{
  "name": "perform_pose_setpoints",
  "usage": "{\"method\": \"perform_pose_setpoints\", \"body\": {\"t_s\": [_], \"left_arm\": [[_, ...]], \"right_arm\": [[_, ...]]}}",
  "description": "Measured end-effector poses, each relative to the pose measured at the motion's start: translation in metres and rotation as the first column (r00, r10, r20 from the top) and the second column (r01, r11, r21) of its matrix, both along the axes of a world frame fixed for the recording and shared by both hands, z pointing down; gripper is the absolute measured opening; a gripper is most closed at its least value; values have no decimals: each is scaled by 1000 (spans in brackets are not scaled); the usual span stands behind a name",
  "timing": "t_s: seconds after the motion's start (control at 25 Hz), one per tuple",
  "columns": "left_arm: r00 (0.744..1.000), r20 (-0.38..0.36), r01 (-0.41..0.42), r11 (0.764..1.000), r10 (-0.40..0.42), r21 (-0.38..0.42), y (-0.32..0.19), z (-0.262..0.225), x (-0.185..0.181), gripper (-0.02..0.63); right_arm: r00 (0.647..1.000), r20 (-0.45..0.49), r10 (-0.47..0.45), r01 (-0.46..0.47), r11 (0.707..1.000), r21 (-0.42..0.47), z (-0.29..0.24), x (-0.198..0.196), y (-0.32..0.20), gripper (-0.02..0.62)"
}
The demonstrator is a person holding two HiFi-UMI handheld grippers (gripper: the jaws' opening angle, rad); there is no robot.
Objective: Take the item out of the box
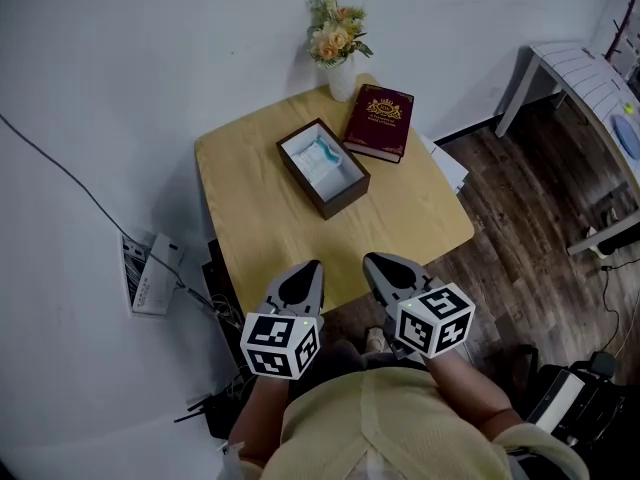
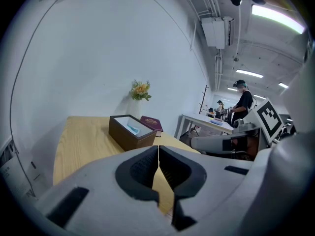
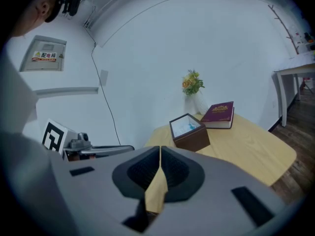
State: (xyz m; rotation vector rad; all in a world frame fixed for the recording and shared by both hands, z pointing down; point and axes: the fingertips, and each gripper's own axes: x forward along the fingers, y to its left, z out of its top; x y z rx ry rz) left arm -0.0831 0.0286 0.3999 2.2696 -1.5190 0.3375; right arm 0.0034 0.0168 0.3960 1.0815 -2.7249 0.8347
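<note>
An open dark brown box point(image 1: 322, 168) with a white lining stands near the middle of the small wooden table point(image 1: 270, 238). A light blue item point(image 1: 325, 151) lies inside it. The same box point(image 2: 131, 132) point(image 3: 189, 132) appears ahead in both gripper views. My left gripper point(image 1: 312, 269) point(image 2: 158, 148) hovers over the table's near edge, shut and holding nothing. Beside it my right gripper point(image 1: 372, 262) point(image 3: 160, 149) is shut and empty too. Both are well short of the box.
A dark red book point(image 1: 379, 122) lies just right of the box, and a white vase of flowers point(image 1: 339, 43) stands at the far edge. A white wall runs on the left with a cable. A white table point(image 1: 590, 83) stands at the far right.
</note>
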Motion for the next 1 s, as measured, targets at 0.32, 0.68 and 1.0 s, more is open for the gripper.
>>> {"method": "perform_pose_setpoints", "body": {"t_s": [0.32, 0.68, 1.0], "left_arm": [[1000, 6, -31, 1000, 31, -4, -25, -1, -9, 23], [995, 3, -103, 995, 103, 2, -63, -5, -36, 23], [984, -11, -176, 984, 176, -20, -80, 4, -53, 25]], "right_arm": [[1000, -8, 26, -26, 1000, -5, 0, -10, -27, 31], [995, -39, 87, -86, 996, 19, -13, -36, -69, 31], [991, -87, 105, -104, 995, 7, -9, -62, -82, 31]]}}
